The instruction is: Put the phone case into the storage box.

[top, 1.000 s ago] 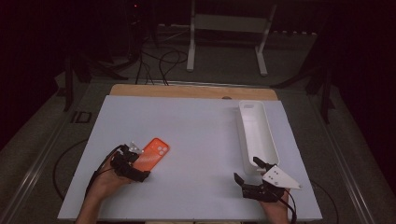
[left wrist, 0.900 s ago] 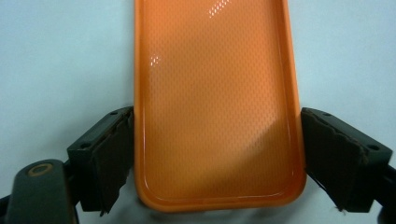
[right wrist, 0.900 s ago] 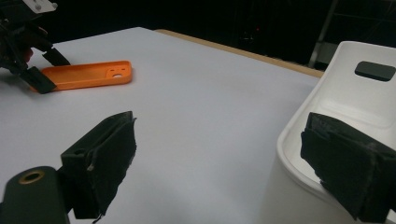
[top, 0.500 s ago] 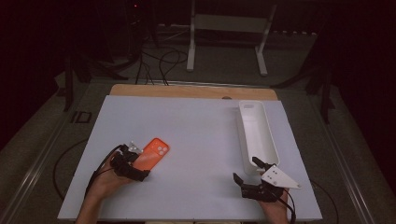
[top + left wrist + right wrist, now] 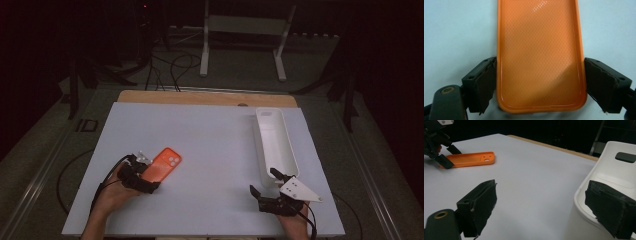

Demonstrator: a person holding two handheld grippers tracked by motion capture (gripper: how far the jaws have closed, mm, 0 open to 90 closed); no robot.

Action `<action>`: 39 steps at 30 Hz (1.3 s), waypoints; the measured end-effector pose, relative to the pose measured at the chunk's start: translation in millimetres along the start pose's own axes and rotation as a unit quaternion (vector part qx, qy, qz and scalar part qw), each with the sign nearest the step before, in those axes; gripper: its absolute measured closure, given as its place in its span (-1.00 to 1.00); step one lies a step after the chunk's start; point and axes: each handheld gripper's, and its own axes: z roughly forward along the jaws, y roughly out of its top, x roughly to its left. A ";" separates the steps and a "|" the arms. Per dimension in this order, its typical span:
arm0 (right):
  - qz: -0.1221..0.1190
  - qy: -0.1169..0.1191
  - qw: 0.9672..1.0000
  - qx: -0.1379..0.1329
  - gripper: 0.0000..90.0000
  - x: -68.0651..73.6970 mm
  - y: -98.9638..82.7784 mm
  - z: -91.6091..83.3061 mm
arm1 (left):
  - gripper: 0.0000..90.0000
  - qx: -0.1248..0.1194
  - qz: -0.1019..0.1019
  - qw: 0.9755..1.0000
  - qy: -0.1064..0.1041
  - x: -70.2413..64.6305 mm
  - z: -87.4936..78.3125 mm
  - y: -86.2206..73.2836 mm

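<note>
An orange phone case [image 5: 166, 161] lies flat, hollow side up, on the white table sheet [image 5: 215, 145] at the near left. My left gripper [image 5: 149, 173] straddles its near end. In the left gripper view both pads [image 5: 486, 82] touch the long edges of the case [image 5: 539, 37], so the gripper [image 5: 540, 62] is shut on it. My right gripper [image 5: 262, 180] rests at the near right, jaws wide open with nothing between them [image 5: 542, 187]. From there the case [image 5: 471, 159] and the left gripper [image 5: 451, 157] show far off to the left.
A long, empty white tray [image 5: 276, 142] lies at the right of the sheet, its near end just beside the right gripper's right jaw [image 5: 609, 170]. A wooden table edge [image 5: 200, 96] runs along the far side. Cables and a stand are on the floor beyond.
</note>
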 end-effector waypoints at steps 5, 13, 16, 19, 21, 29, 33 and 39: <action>0.001 -0.001 1.000 0.000 -0.77 -0.1 0.0 -0.3 | -0.63 -0.016 -0.003 1.000 0.005 -1.7 1.3 1.8; 0.004 -0.001 1.000 0.000 -0.77 -0.8 -0.3 -0.5 | -0.63 -0.050 -0.010 0.998 0.022 -6.3 -1.7 5.9; 0.004 -0.001 1.000 0.000 -0.77 -0.2 0.0 -0.1 | -0.63 -0.062 -0.011 0.998 0.026 -5.6 -6.7 6.8; 0.004 0.001 1.000 -0.001 -0.77 -0.2 0.4 0.3 | -0.63 -0.071 -0.008 0.997 0.024 -6.5 -10.1 8.0; 0.005 0.003 1.000 -0.002 -0.77 0.0 0.6 0.7 | -0.63 -0.078 -0.006 0.997 0.027 -8.9 -11.6 9.3; 0.010 0.009 1.000 -0.004 -0.77 1.7 3.1 2.6 | -0.63 -0.104 0.002 0.994 0.030 -15.7 -16.7 15.7; 0.017 0.014 1.000 -0.005 -0.78 1.7 5.0 3.2 | -0.63 -0.120 0.004 0.992 0.030 -18.9 -20.7 19.5; 0.024 0.013 0.999 -0.021 -0.78 -0.6 13.9 -1.4 | -0.63 -0.133 0.012 0.991 0.029 -22.6 -24.2 25.9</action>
